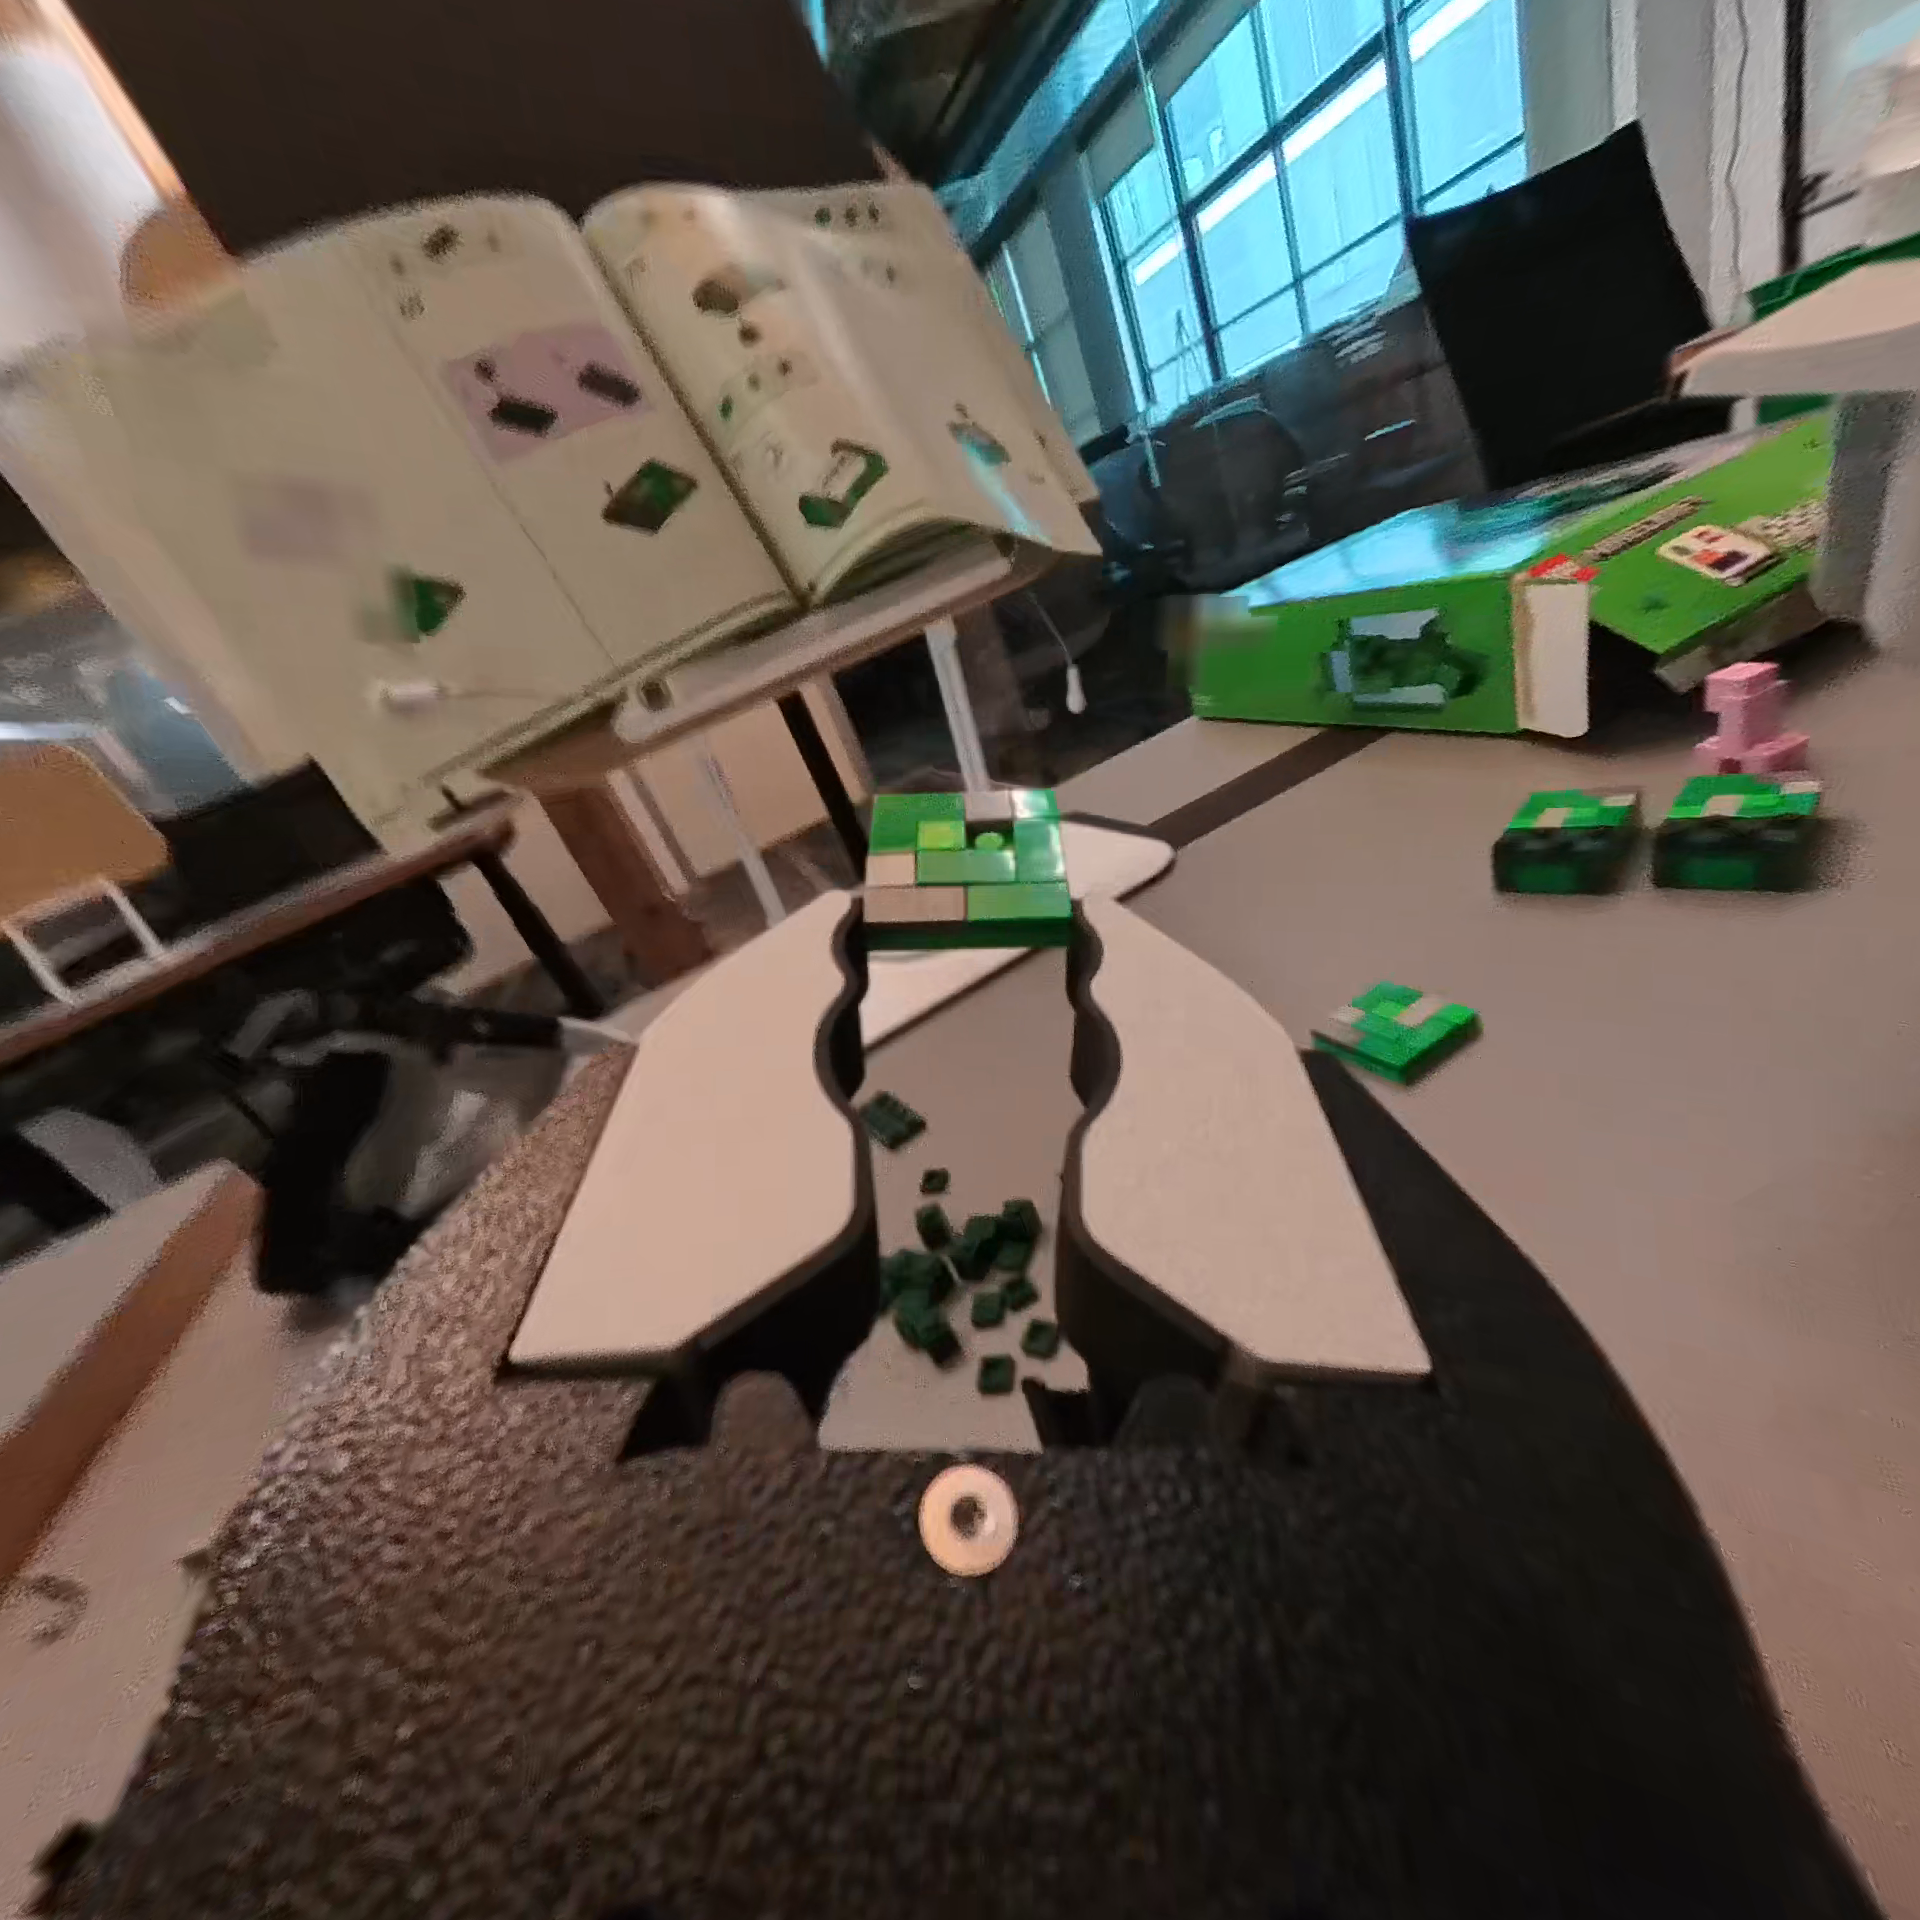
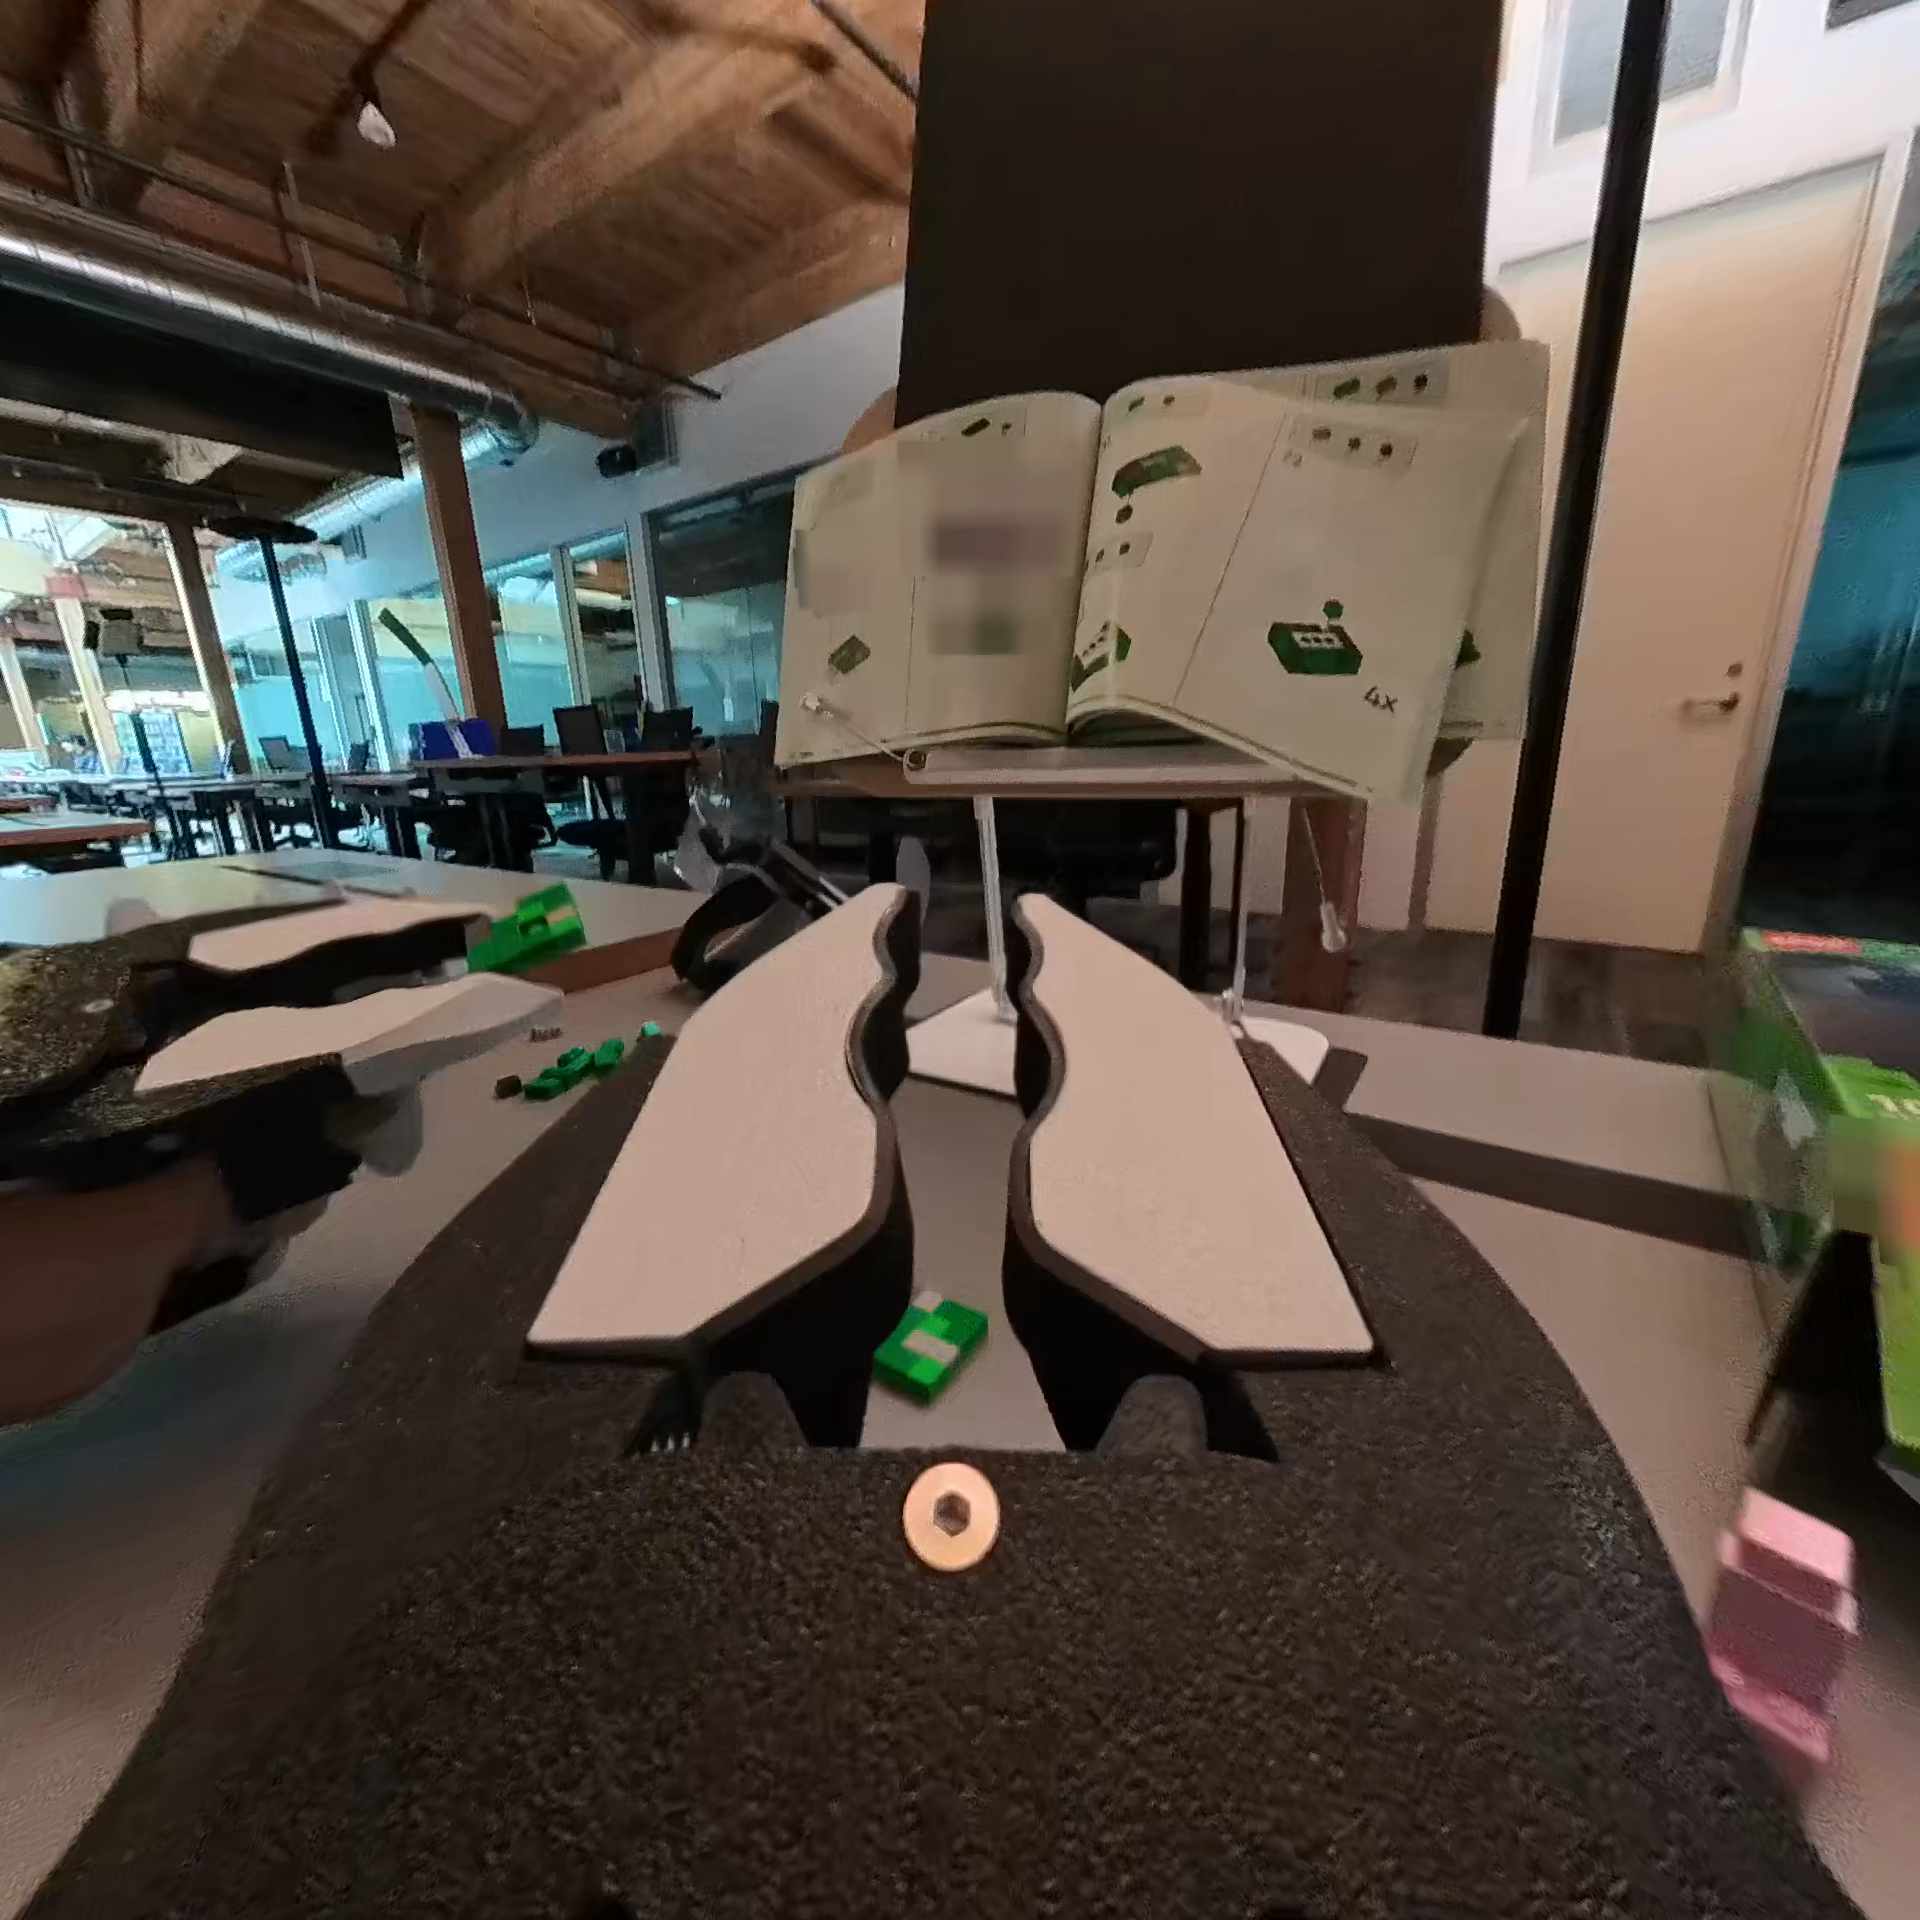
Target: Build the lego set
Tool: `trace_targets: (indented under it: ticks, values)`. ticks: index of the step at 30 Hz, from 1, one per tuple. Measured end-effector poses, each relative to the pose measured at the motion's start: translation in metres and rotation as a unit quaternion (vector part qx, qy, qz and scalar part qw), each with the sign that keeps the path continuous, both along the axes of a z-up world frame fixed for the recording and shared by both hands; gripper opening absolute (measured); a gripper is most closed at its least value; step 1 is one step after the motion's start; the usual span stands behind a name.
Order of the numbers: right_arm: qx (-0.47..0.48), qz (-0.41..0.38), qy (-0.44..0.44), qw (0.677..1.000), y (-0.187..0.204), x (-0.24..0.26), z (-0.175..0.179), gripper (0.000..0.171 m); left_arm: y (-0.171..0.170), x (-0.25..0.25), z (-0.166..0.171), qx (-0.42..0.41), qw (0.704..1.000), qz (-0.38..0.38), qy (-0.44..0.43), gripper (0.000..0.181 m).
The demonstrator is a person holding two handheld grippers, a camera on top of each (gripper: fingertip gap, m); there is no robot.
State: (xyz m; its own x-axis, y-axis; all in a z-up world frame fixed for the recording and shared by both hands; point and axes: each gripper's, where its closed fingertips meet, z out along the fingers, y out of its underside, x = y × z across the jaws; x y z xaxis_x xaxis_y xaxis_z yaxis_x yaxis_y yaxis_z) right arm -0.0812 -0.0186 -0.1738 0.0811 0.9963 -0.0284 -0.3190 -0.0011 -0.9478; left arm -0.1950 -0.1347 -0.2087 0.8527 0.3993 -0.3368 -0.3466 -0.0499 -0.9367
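Observation:
My left gripper (image 1: pixel 966 925) is shut on a square green lego block (image 1: pixel 971 873) with green and grey tiles on top, held above the grey table (image 1: pixel 1558 1247). The same block shows in the right wrist view (image 2: pixel 525 928), in the left gripper (image 2: pixel 499 966) at the left. Loose dark green pieces (image 1: pixel 966 1268) lie on the table under it. My right gripper (image 2: pixel 964 914) is a little open and empty, above a flat green tiled plate (image 2: pixel 930 1345). That plate also shows in the left wrist view (image 1: pixel 1397 1029).
Two finished green blocks (image 1: pixel 1652 840) and a pink figure (image 1: pixel 1756 727) stand at the right, with the green set box (image 1: pixel 1507 623) behind. An open instruction book (image 2: pixel 1143 582) rests on a white stand at the table's far edge. Loose green pieces (image 2: pixel 571 1070) lie at left. Tip to tip, the grippers are about 15 centimeters apart.

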Motion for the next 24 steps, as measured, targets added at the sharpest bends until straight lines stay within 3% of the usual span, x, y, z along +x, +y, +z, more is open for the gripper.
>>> trace_targets:
  ticks: [3,6,8,16,24]
  values:
    - [0.045,-0.010,0.020,0.999,-0.005,-0.019,0.004,0.012,0.001,-0.004,-0.015,-0.029,0.998,-0.031,-0.051,0.036]
    - [0.059,0.027,-0.019,0.998,-0.017,-0.044,-0.006,0.016,-0.002,0.003,-0.019,-0.031,0.996,-0.054,-0.061,0.036]
    - [0.068,0.057,-0.029,0.996,-0.028,-0.043,-0.012,0.016,-0.005,0.008,-0.020,-0.030,0.997,-0.058,-0.052,0.036]
    - [0.018,0.045,-0.045,0.998,-0.021,-0.025,-0.022,0.014,-0.005,0.019,-0.021,-0.045,0.998,-0.049,-0.002,0.036]
    - [0.064,0.025,-0.063,0.996,-0.028,-0.021,-0.026,0.012,-0.002,0.044,-0.026,-0.066,0.993,-0.088,0.032,0.036]
